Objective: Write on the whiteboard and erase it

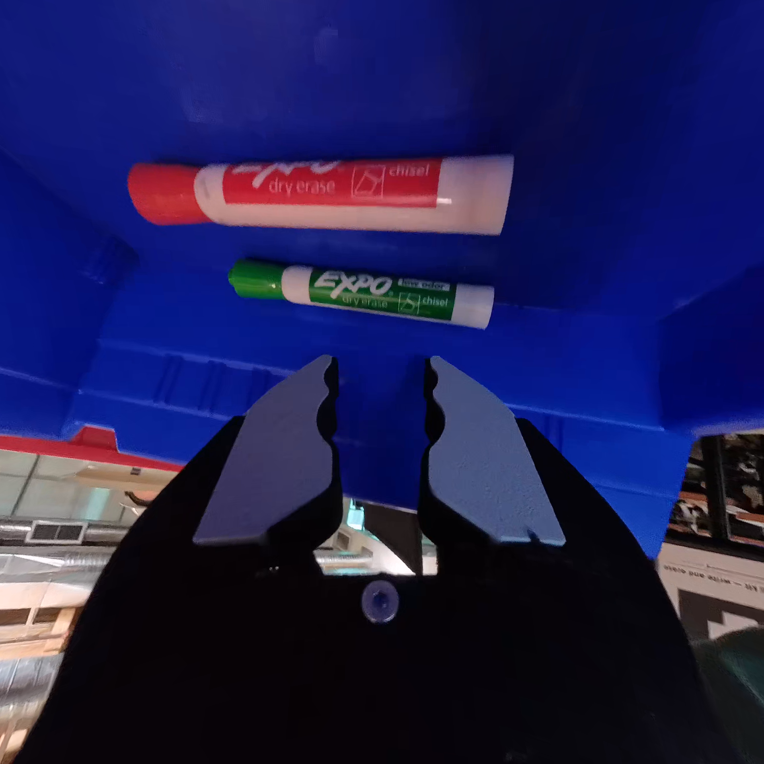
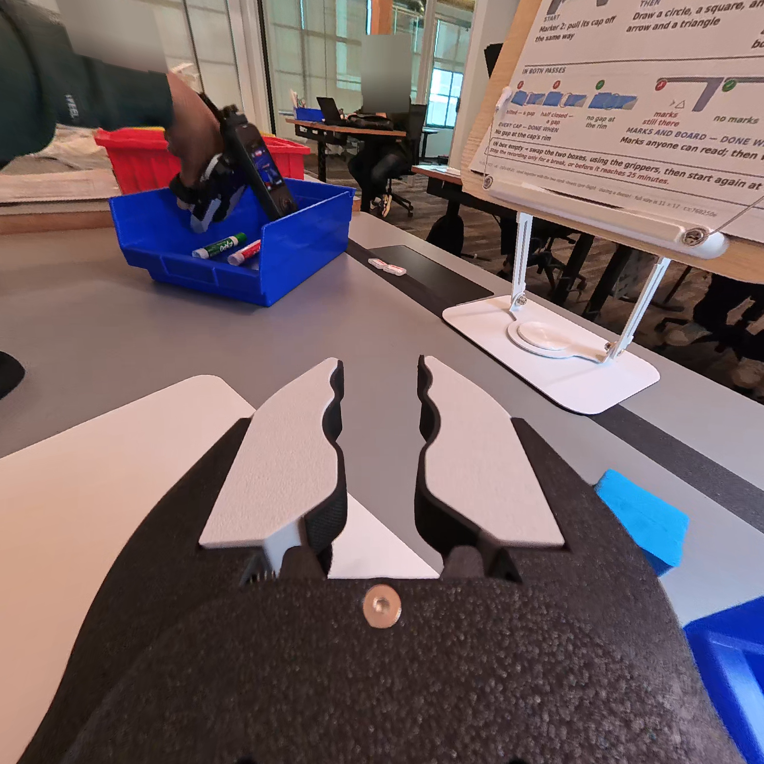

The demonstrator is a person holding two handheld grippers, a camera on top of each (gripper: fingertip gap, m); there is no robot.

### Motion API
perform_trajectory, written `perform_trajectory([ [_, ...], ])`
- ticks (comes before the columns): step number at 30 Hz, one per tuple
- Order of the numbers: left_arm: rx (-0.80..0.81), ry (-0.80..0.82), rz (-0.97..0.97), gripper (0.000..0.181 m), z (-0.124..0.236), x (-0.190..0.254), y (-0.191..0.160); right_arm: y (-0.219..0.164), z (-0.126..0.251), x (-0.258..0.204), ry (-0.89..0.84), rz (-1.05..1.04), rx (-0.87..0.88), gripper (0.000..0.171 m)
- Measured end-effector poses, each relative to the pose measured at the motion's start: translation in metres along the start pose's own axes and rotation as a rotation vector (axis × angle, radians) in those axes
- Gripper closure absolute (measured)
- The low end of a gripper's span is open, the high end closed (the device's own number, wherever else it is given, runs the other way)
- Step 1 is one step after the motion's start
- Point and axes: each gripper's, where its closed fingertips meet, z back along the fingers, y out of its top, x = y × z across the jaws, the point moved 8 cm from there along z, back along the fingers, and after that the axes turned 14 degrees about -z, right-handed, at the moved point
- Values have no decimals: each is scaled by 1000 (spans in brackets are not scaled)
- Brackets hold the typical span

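The glossy white whiteboard (image 2: 103, 475) lay flat on the grey table (image 2: 124, 322), beneath the right gripper (image 2: 380, 368), which hung released and empty. Far left, the left gripper (image 1: 380, 364), jaws apart and holding nothing, reached into the blue plastic bin (image 1: 372, 82). The green-capped marker (image 1: 364, 293) lay crosswise just beyond its tips, the red-capped marker (image 1: 322, 192) farther. Closing lengthwise could roll the green one away, or nudge both.
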Motion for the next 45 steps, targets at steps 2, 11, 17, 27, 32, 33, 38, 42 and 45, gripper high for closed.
perform_trajectory([
  [2,49,12,-14,141,-4,1,5,-1,0,0,-5,9,-1,137],
  [11,332,80,-13,147,1,1,15,-3,0,1,-22,12,-10,138],
  [17,65,105,-139,141,-13,6,0,-7,-2,0,-23,26,-33,138],
  [27,272,177,-141,142,-14,2,16,-10,-2,4,-40,30,-45,138],
  [32,585,86,4,149,7,1,15,-13,-4,4,-39,30,-59,138],
  [33,680,50,57,149,14,-1,15,-13,-4,4,-37,29,-60,138],
  [38,1100,-140,450,144,43,-26,21,-14,-6,3,-29,21,-64,138],
  [42,1102,-216,625,140,36,-38,35,-12,-4,1,-31,33,-62,138],
  [45,1092,-256,692,143,30,-42,42,-11,-3,1,-33,35,-59,138],
])
